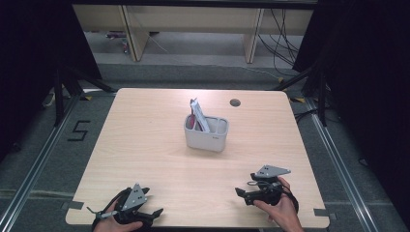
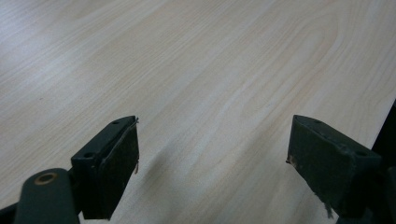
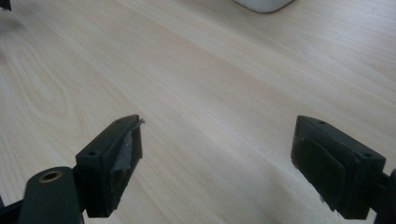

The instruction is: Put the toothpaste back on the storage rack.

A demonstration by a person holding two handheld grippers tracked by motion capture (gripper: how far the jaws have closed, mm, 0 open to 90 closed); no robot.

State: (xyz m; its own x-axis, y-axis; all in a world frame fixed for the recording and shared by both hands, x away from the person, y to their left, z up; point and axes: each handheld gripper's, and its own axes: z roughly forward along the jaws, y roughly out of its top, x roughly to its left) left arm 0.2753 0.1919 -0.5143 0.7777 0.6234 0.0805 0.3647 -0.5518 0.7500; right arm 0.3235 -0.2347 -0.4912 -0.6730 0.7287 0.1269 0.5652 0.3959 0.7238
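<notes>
- white plastic two-compartment holder (image 1: 206, 134) with white tube (image 1: 199, 116) mid-counter, well apart from both grippers
- left gripper (image 1: 153, 212) and right gripper (image 1: 240, 192) fingers released, empty
- pale wood counter (image 1: 145, 145), grey floor around

My table (image 1: 159, 159) is pale wood-grain laminate, smooth with a soft sheen. On it, the white holder (image 1: 206, 134) looks like matt plastic, and the tube (image 1: 198, 115) standing in it looks glossy. My right gripper (image 3: 217, 154) has matt black plastic jaws with worn, frayed pads (image 3: 122, 149).
</notes>
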